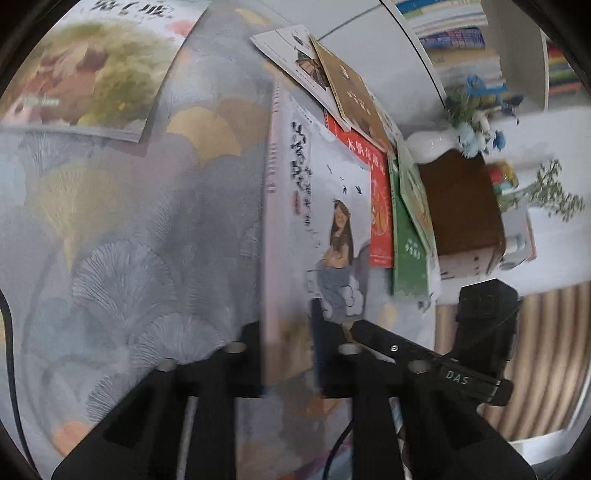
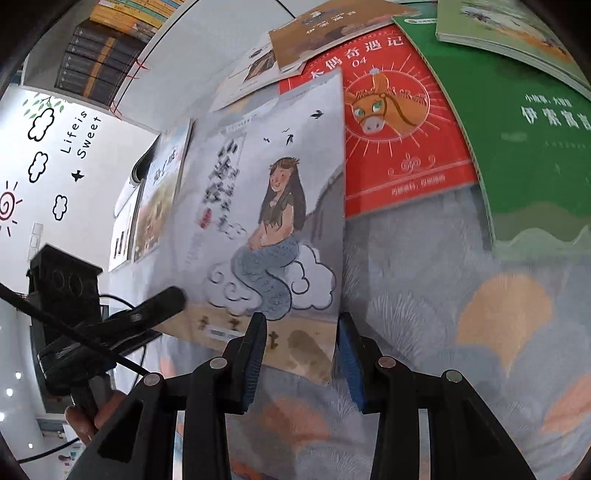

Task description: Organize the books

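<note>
**Mermaid book lifted on edge over the patterned cloth**

A cloth printed with grey and gold ginkgo fans (image 1: 122, 229) covers the table, and behind it a white wall carries cloud stickers beside shelves of stacked volumes. I hold the mermaid book (image 2: 273, 221) up off this cloth, tilted on edge, so it can be squared up and set with the rest.

My left gripper (image 1: 288, 354) is closed tight on the book's lower edge near the spine, which carries its weight. My right gripper (image 2: 301, 354) straddles the bottom corner on the open side, its blue pads (image 2: 255, 362) either side of the cover; whether they truly press I cannot tell, though the jaws stand narrow. I judge that second hold is there to keep the thin cover from flopping.

The other books lie flat, overlapping in a loose fan: a red book (image 2: 402, 125) with a donkey's head, a green book (image 2: 524, 140) beside it, and a brown book (image 2: 332, 29) laid across their tops. A flowered book (image 1: 88, 70) lies well apart. That pile looks unsorted.
</note>
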